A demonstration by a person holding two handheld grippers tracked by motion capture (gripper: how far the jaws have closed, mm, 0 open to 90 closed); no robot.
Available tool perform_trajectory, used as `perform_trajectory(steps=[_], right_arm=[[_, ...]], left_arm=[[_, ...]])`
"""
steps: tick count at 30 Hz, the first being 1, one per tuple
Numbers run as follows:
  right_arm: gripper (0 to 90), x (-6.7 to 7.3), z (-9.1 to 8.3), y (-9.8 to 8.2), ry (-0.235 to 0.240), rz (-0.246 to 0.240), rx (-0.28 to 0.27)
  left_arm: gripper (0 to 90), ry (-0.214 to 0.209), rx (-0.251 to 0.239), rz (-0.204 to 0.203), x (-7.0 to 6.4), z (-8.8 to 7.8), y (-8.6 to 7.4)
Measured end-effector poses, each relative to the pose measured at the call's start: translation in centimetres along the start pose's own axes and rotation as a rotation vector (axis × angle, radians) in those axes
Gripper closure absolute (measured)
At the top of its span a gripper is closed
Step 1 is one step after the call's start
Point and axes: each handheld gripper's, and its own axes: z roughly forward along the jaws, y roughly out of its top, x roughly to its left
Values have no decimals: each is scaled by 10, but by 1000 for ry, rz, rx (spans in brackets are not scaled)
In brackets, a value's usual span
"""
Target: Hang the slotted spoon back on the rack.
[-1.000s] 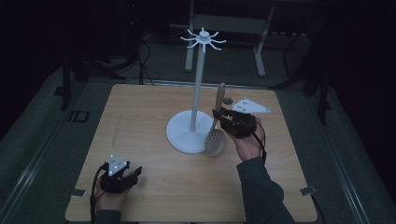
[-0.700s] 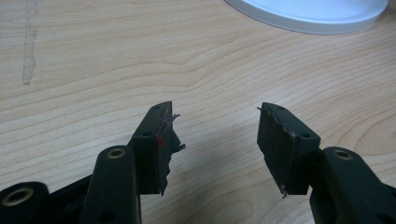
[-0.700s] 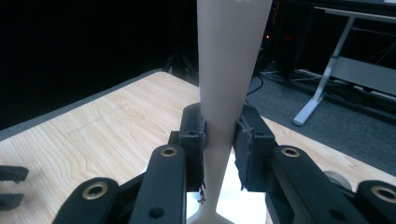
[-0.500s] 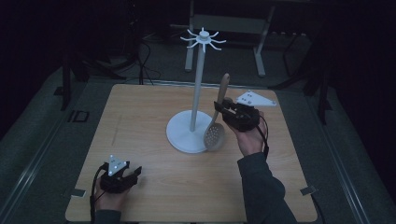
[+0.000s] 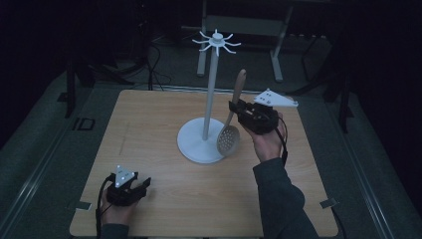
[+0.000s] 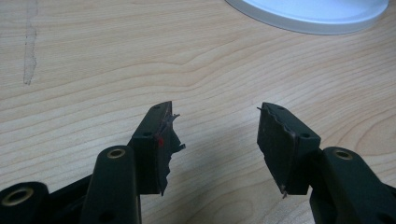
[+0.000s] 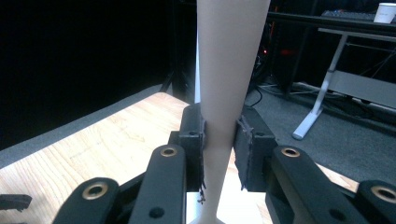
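Two grippers at a wooden table (image 5: pixel 164 209), one in each of the person's hands. Right gripper (image 5: pixel 234 110) clamped on the wooden handle of a slotted spoon (image 5: pixel 230 133); in the right gripper view both pads press the pale handle (image 7: pixel 219 135) from either side, handle running up between them. Spoon held near upright, slightly tilted, handle end up, perforated round bowl down. Bowl hangs just above the rim of the white stand's round base (image 5: pixel 196 142), to the right of the pole; cannot tell whether it touches the base. Grip sits on the lower part of the handle, not far above the bowl.

White stand: thin upright pole (image 5: pixel 211 84), crown of short radiating hooks (image 5: pixel 217 41) at top, nothing hung on them. Spoon's handle tip is below the hooks and to their right, apart from them.

Left gripper (image 5: pixel 140 186) low at the near left corner of the table, well apart from stand and spoon. Left gripper view: jaws wide, nothing between them, bare wood grain under them, edge of the white base (image 6: pixel 308 14) at top.
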Motion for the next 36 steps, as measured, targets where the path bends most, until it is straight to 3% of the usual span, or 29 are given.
perform_trajectory(steps=[13,36], right_arm=[[744,-2,-2,16,-11,-12,-13],[743,-5,13,35,-16,-17,12]], left_arm=[[462,-1,2,2,0,0,0],[462,-2,1,-1,0,0,0]])
